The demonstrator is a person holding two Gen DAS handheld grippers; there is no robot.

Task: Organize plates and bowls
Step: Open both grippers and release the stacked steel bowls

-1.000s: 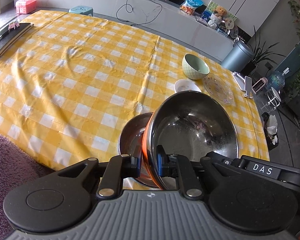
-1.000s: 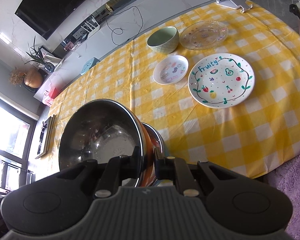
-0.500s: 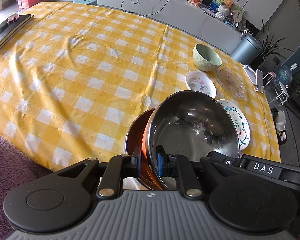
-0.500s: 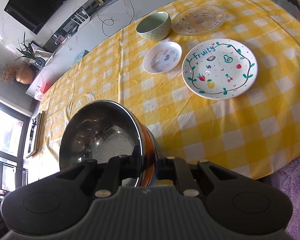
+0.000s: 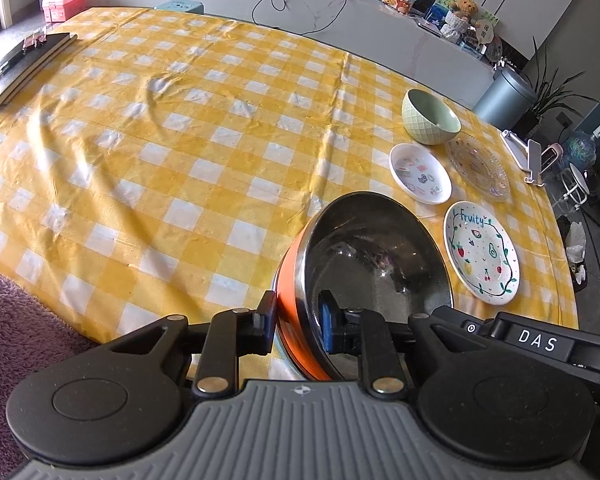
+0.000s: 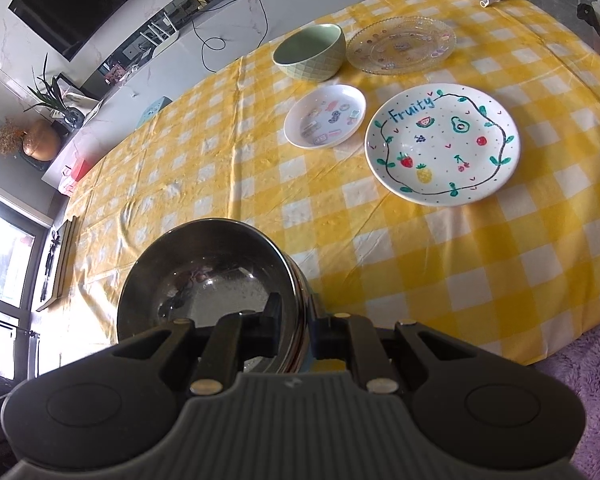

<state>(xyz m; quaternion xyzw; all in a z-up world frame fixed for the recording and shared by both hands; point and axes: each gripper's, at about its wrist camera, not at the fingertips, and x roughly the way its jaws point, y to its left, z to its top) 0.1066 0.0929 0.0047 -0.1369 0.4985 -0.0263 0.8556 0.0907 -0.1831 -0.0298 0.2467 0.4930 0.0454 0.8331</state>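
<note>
Both steel bowls now sit together: a second ago the lower bowl showed beside the one I carry, and now only one stack is visible, with the orange-sided bowl [image 5: 364, 280] nested low near the front edge of the surface [image 5: 180, 160]. My left tool [image 5: 296, 326] has just been opening its jaws; the bowl's rim is between them, but the left pad stands a little off the orange wall, so I judge this grip as released. My right tool [image 6: 294, 330] is clenched on the opposite rim of the same bowl [image 6: 212, 280], one finger inside and one outside.

Farther out, the other dishes are not touched. The white plate with the word Fruity [image 6: 442, 144] lies flat to the right. Just beside it is the small white dish with stickers [image 6: 325, 116], and behind these stand the green bowl [image 6: 310, 54] and the clear glass plate [image 6: 402, 44], close to each other.

I judge that the first part, putting the metal bowls together, is nearly finished; only the right tool must let go. What remains is the green bowl, which probably belongs with the bowls, and the three plates, which are separate and not stacked.
</note>
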